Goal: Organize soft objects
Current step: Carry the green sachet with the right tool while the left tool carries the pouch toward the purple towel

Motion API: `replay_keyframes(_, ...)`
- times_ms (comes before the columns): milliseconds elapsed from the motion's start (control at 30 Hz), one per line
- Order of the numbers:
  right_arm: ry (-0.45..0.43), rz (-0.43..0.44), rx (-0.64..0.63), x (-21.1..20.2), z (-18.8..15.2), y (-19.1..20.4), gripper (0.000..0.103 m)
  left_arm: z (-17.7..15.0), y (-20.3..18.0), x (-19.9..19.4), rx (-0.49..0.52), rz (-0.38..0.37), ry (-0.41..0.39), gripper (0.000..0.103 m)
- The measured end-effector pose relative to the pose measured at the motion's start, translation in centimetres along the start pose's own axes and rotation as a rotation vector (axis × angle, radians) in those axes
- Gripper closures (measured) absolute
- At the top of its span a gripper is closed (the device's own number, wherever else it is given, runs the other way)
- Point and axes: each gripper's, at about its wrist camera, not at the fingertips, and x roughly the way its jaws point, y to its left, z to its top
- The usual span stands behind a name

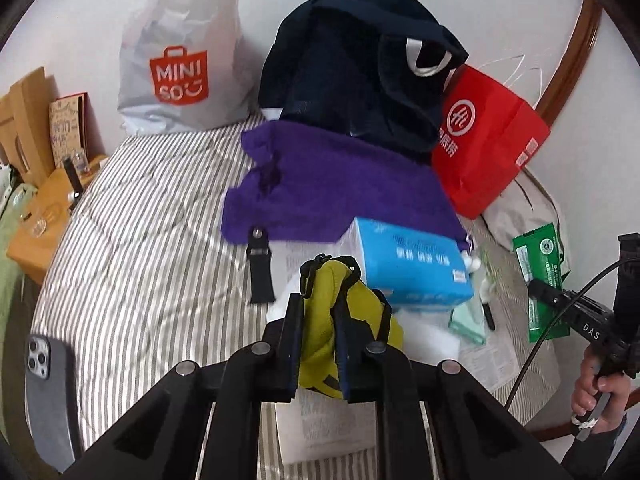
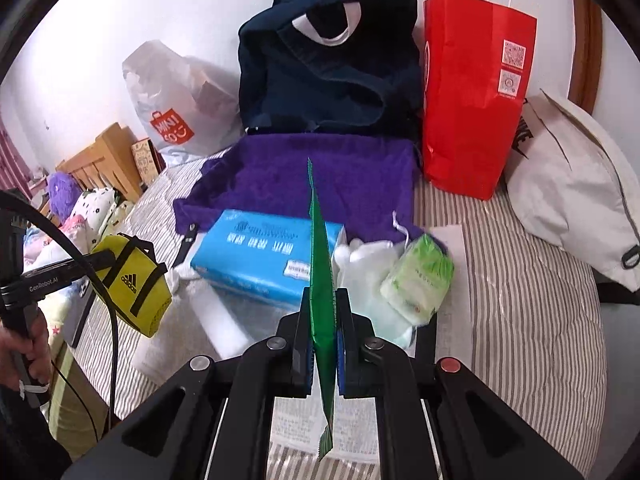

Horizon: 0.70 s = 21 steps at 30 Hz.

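Left wrist view: your left claw (image 1: 320,300) clamps the yellow pouch (image 1: 320,320), your right claw (image 2: 323,312) pinches the green packet (image 2: 322,280) edge-on, long axis running straight ahead toward the purple cloth (image 2: 340,176) lying beyond both.

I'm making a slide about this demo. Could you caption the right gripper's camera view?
Right gripper clamps a flat green packet edge-on above a striped bed; left gripper holds a small yellow pouch.

Two shopping bags (image 2: 472,92), one tissue box (image 2: 260,256)
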Motion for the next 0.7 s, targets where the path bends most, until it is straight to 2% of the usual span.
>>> replay_keyframes(700, -0.037, -0.04, 0.034, 4.2, 7.7, -1.9, 0.095, 10.2, -2.6, 4.6, 0.076, -0.027, -0.058, 0.089)
